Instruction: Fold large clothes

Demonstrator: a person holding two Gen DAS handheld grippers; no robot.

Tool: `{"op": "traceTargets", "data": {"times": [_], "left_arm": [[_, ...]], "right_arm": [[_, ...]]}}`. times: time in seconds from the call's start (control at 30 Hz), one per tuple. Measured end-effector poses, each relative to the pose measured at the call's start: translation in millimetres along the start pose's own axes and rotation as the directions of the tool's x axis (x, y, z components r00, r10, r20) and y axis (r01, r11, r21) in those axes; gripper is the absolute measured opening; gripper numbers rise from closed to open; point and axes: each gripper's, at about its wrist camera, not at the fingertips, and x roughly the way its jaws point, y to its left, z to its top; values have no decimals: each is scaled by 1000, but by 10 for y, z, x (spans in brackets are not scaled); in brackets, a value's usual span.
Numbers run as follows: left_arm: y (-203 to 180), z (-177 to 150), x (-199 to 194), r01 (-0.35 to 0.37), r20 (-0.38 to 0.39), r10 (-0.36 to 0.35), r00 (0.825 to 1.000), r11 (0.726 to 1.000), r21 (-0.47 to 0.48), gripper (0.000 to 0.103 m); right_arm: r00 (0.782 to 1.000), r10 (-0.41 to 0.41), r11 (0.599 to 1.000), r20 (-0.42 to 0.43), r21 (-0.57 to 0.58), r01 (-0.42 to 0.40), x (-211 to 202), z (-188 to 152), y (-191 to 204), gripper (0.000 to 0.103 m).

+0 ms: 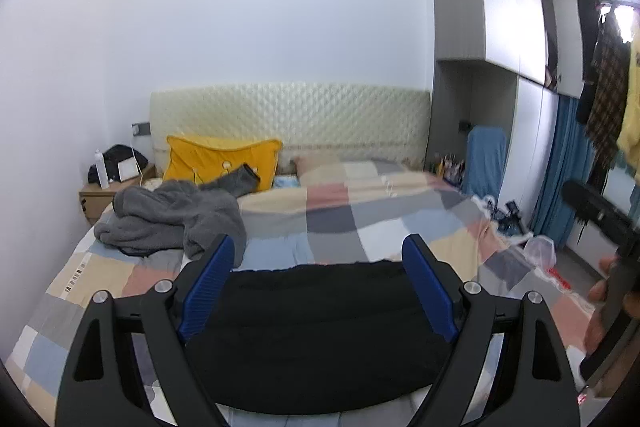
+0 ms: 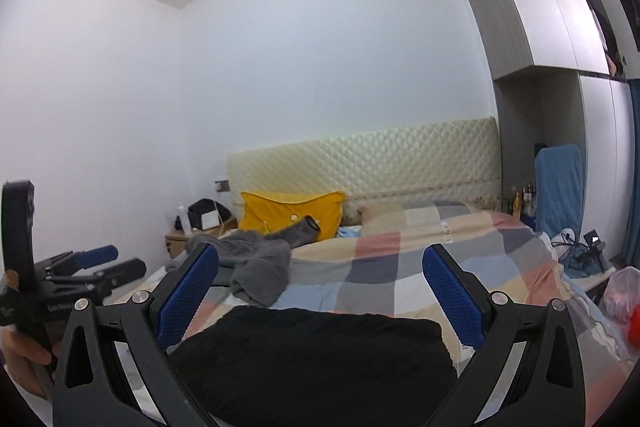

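Observation:
A folded black garment (image 1: pixel 316 331) lies flat on the checked bedspread (image 1: pixel 360 219) at the near end of the bed; it also shows in the right wrist view (image 2: pixel 316 359). My left gripper (image 1: pixel 319 255) is open and empty, held above the garment with its blue pads wide apart. My right gripper (image 2: pixel 320 263) is open and empty above the same garment. A crumpled grey fleece garment (image 1: pixel 168 219) lies at the left of the bed, also in the right wrist view (image 2: pixel 256 263). The right gripper shows at the right edge of the left view (image 1: pixel 600 219).
A yellow pillow (image 1: pixel 222 163) leans on the padded headboard (image 1: pixel 288 119). A wooden nightstand (image 1: pixel 100 195) with a bottle and bag stands at the left. A wardrobe (image 1: pixel 508 27), blue curtain, hanging clothes and floor clutter (image 1: pixel 540 251) are at the right.

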Motion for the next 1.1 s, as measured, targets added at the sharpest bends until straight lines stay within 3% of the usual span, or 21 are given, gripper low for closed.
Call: {"op": "traceTargets", "data": {"times": [0.2,0.43,0.63,0.77,1.1], "left_arm": [[-88,-88,-324,-18,27,18,999,1000,-4,86],[-107,-399,-344,-43,-52,42,998,999,-13,86],[-178,-722,-373,-55,-105,53,993,998,-15,86],[-164,-894,-333,-116,-160,115,980,993,0,86],[-135,-1258,-256,-129,-267,112,957,991,-47,86]], "right_arm": [[1000,-15,1000,13,-12,15,-308,-124,162,103],[999,-17,1000,-47,-13,17,-382,-443,301,103],[997,-13,995,-76,94,20,-512,-739,232,103],[984,-107,991,-140,61,117,-509,-931,206,103],[949,-141,989,-282,12,150,-445,-1395,184,103]]}}
